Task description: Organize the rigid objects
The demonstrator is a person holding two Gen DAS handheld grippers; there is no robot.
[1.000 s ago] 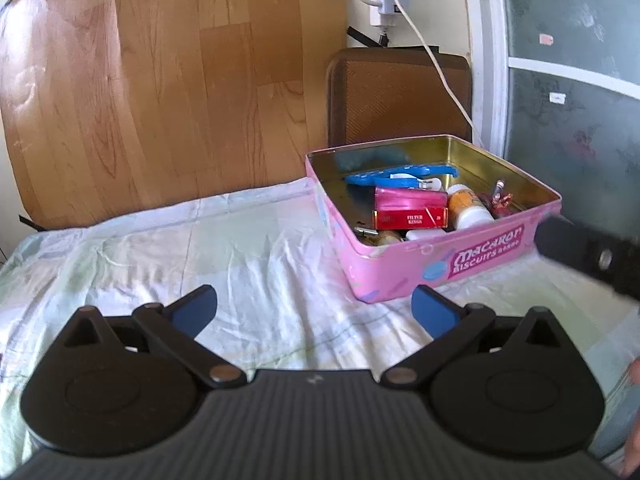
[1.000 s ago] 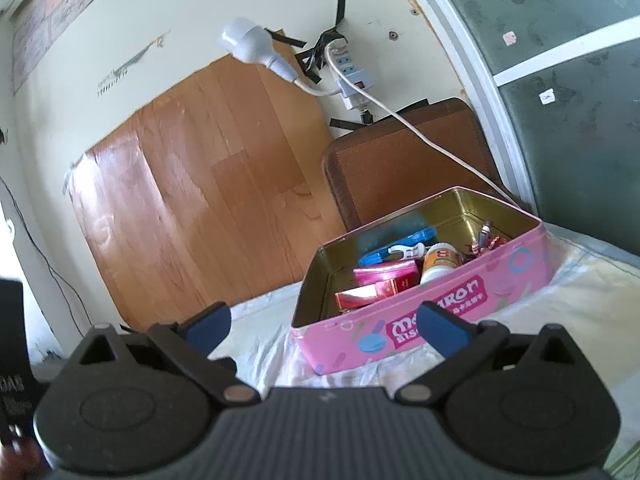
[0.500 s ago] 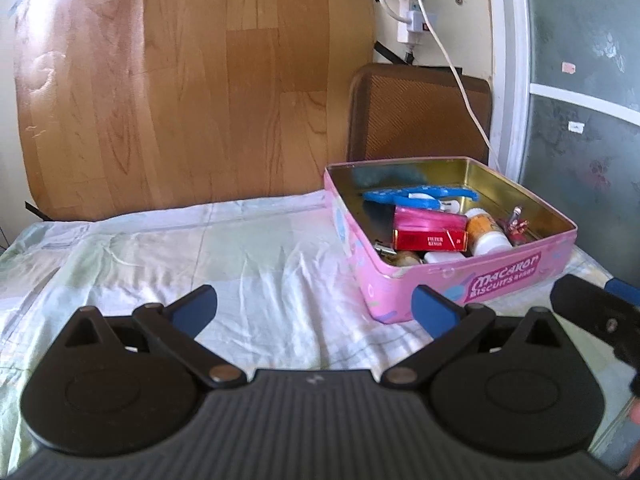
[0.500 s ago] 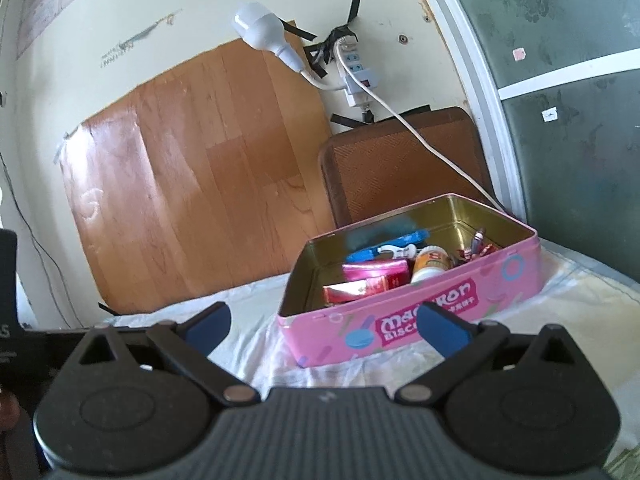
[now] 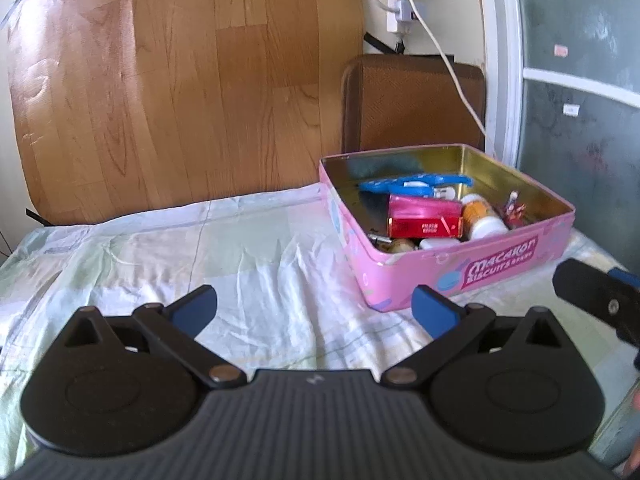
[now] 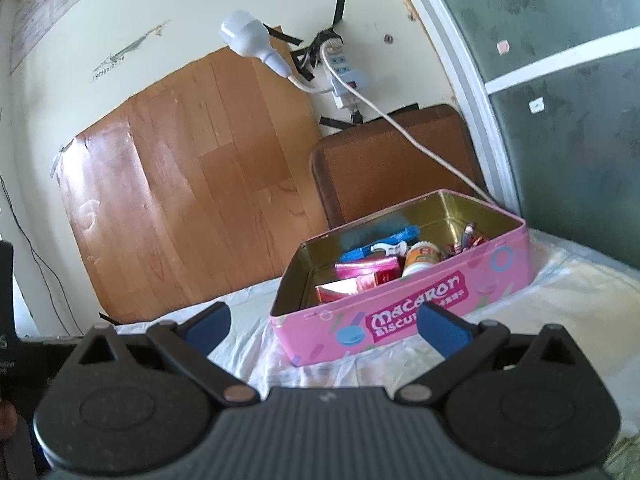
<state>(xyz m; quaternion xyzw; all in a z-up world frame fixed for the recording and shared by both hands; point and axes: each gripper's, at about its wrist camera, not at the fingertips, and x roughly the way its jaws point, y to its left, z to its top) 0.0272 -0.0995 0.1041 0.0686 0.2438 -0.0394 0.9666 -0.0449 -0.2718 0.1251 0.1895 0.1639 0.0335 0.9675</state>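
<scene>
Ahead-right of both spread, empty tongs point(image 5: 314, 312) point(image 6: 324, 326) sits the pink tin point(image 5: 460, 264) point(image 6: 400, 312), seemingly untouched.

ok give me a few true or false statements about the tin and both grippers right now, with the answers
1. The pink tin has its lid on. False: it is open, things showing inside.
2. The left gripper is open and empty. True.
3. The right gripper grips the red box. False: it is open and empty; the box lies in the tin.
4. The tin rests on a light bedsheet. True.
5. A blue tool lies inside the tin. True.
</scene>
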